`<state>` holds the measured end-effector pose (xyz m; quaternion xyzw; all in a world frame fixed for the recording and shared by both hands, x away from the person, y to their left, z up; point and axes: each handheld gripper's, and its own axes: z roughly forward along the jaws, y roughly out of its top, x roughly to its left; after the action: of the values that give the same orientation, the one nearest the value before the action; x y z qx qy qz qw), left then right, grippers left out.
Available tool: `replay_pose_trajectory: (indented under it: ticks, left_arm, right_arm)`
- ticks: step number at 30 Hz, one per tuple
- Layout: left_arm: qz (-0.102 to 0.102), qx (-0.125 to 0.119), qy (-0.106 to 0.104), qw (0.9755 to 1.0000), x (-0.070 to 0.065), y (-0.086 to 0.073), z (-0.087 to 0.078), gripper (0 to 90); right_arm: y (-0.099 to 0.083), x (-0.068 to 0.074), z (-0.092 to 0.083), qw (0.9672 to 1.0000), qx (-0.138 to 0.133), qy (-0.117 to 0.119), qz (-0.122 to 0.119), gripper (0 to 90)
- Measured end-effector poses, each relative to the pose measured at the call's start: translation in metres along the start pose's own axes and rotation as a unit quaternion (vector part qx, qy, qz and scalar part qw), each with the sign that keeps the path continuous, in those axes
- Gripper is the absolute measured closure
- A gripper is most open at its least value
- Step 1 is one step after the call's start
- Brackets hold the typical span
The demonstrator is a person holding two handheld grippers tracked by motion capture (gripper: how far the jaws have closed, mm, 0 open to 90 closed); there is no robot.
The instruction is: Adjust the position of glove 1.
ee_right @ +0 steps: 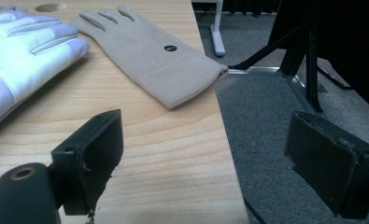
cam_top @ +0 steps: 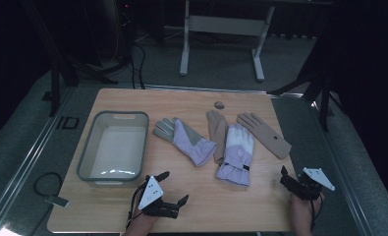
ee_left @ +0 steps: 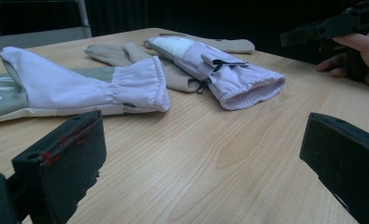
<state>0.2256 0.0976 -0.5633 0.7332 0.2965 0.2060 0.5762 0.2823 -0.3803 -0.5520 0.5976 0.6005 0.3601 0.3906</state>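
Four gloves (cam_top: 235, 153) on wooden table (cam_top: 231, 206)

High view looks down on the table (cam_top: 191, 206); both low tool views share the lavender glove (ee_left: 229, 74), perhaps.

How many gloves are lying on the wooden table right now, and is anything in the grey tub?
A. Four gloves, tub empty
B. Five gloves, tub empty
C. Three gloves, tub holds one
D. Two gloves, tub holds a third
A: the high view shows two lilac gloves and two tan gloves on the table, while the grey tub has nothing inside.
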Motion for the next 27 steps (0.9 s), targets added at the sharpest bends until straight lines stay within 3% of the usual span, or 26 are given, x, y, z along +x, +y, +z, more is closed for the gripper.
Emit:
replay_pose_trajectory:
  ticks: [10,14,18,27]
  left_arm:
    - [-0.003,0.0,-0.001,1.0,0.0,0.0,0.0,0.5]
    - [-0.001,0.0,-0.002,1.0,0.0,0.0,0.0,0.6]
    - [0.001,-0.001,-0.002,1.0,0.0,0.0,0.0,0.5]
    - [0.002,-0.003,-0.003,1.0,0.0,0.0,0.0,0.5]
  right_arm:
    - [0.006,-0.002,0.004,0.9996,0.023,0.003,0.013,11.5]
    - [0.015,0.002,0.002,0.9992,0.033,0.022,0.006,11.5]
    - [0.031,0.007,0.001,0.9975,0.043,0.057,-0.002,11.5]
    - [0.061,0.017,-0.002,0.9945,0.053,0.089,-0.019,11.6]
